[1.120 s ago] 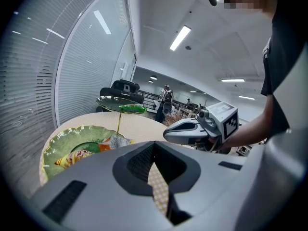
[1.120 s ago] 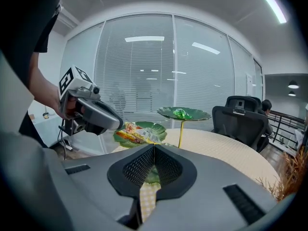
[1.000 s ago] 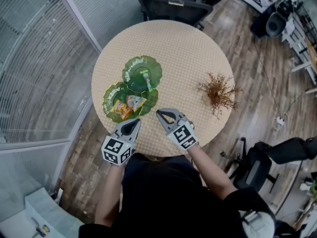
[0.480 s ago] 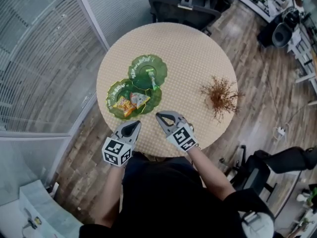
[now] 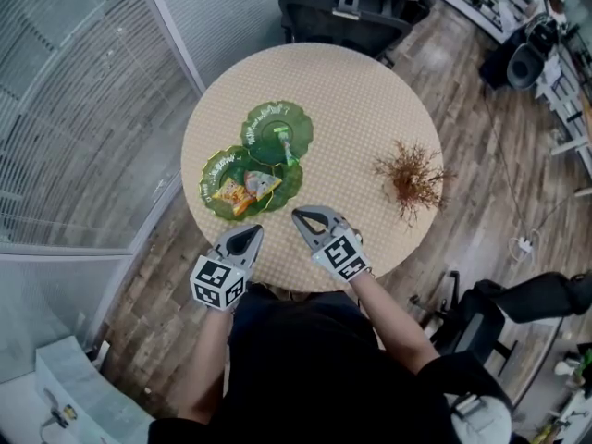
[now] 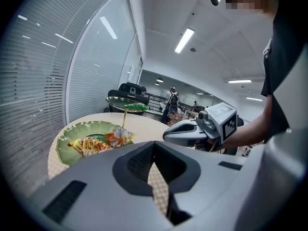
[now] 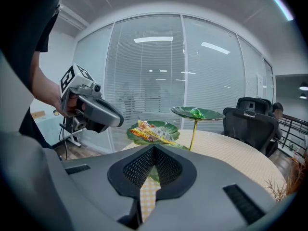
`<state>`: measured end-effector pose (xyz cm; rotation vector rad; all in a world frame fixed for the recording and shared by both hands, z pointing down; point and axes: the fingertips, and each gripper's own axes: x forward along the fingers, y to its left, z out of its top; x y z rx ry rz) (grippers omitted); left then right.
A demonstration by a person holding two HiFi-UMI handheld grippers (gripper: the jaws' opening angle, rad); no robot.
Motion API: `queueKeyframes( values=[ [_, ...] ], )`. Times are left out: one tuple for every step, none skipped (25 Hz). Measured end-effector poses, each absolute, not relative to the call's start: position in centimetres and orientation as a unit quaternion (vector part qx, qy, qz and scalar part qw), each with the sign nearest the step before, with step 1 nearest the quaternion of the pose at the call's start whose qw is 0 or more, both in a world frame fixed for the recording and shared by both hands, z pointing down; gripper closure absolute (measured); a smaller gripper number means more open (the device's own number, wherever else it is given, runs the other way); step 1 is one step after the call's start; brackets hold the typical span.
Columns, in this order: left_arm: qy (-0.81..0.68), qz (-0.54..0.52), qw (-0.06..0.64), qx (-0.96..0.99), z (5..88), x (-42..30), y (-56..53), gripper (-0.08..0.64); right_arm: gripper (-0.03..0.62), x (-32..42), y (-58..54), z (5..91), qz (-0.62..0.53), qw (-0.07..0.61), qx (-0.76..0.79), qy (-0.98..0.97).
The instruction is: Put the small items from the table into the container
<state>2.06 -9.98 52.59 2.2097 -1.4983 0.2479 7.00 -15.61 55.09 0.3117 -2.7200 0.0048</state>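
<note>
A green two-tier leaf dish stands at the table's left. Its lower plate [image 5: 211,185] holds orange and silver snack packets [image 5: 239,192], also in the left gripper view [image 6: 96,142] and the right gripper view [image 7: 151,131]. The upper plate [image 5: 264,118] carries a green wrapped sweet [image 5: 280,140]. My left gripper [image 5: 251,231] hovers shut and empty at the near table edge, just short of the lower plate. To its right, my right gripper [image 5: 298,215] is shut with nothing in it. Each gripper's own view shows its jaws closed over the checked cloth, left [image 6: 153,161] and right [image 7: 153,152].
A dried brown plant sprig [image 5: 412,178] lies at the table's right side. The round table [image 5: 356,91] has a beige checked cloth. A black office chair [image 5: 347,7] stands behind it, a glass partition [image 5: 83,109] to the left, and another chair [image 5: 481,308] at lower right.
The head view shifted a little, so the table sits slightly further right in the picture. Both grippers stay shut in the same places at the table edge.
</note>
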Motion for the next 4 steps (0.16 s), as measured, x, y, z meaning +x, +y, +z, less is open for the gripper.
queueKeyframes(
  values=[
    [-0.544,0.09,0.228,0.803,52.59,2.0,-9.93,0.557,0.565,6.97,-15.54,55.1,0.002,0.201,0.112,-0.973],
    [-0.544,0.09,0.228,0.803,52.57,1.94,-9.89,0.557,0.565,6.93,-15.47,55.12,0.002,0.201,0.111,-0.973],
    [-0.543,0.089,0.228,0.803,52.55,1.88,-9.86,0.557,0.565,6.9,-15.41,55.15,0.001,0.201,0.111,-0.973],
    [-0.543,0.089,0.228,0.803,52.53,1.82,-9.84,0.557,0.565,6.86,-15.36,55.17,0.001,0.202,0.111,-0.973]
  ],
)
